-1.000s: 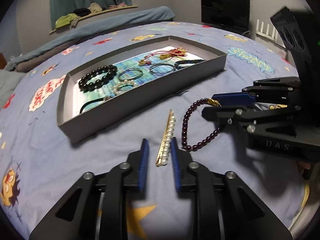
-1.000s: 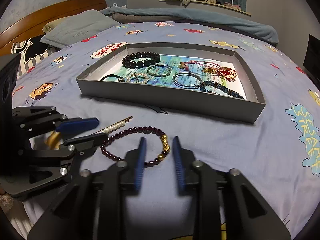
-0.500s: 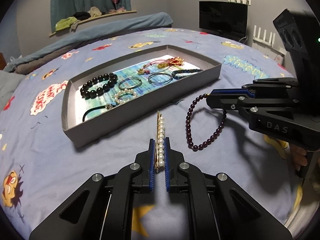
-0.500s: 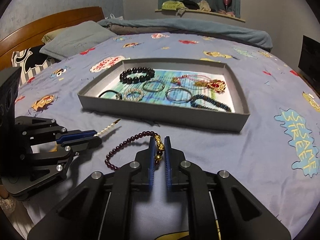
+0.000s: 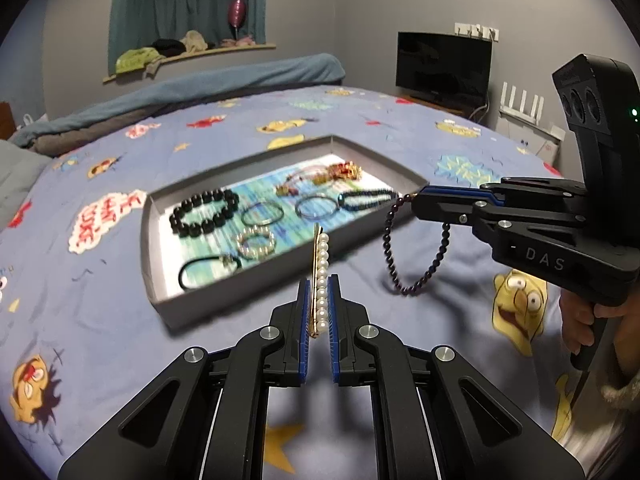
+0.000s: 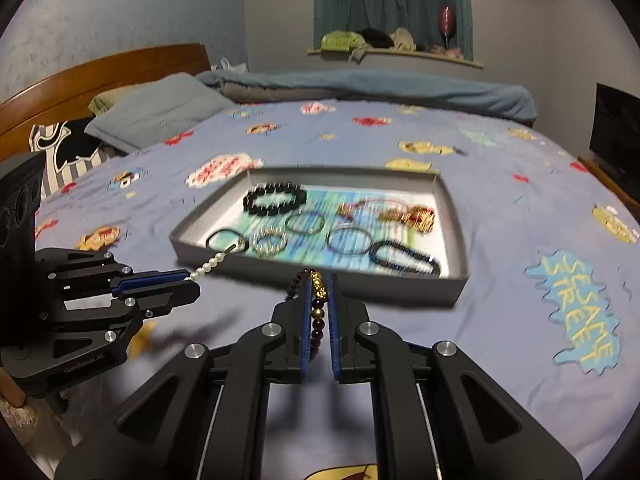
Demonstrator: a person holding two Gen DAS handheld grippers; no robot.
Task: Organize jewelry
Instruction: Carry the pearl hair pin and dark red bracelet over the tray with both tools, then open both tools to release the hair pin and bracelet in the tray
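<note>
My left gripper (image 5: 318, 294) is shut on a gold hair clip lined with pearls (image 5: 321, 264) and holds it above the bedspread, just short of the grey tray (image 5: 240, 294). It also shows in the right wrist view (image 6: 192, 280) with the pearl clip (image 6: 210, 266). My right gripper (image 6: 319, 300) is shut on a dark purple bead bracelet with gold beads (image 6: 318, 312). From the left wrist view the right gripper (image 5: 418, 202) dangles the purple bracelet (image 5: 416, 272) beside the tray's near right corner.
The tray (image 6: 460, 280) holds a black bead bracelet (image 5: 204, 214), thin bangles (image 5: 316, 206), a pearl ring bracelet (image 5: 256, 242), a black cord (image 5: 200, 274), a dark blue bead string (image 5: 368, 198) and a red-gold charm (image 5: 336, 172). A pillow (image 6: 156, 114) and headboard (image 6: 100, 76) lie far left.
Both grippers closed on their pieces on the bedspread, then lifted them and moved toward the tray. The bracelet now hangs free.
</note>
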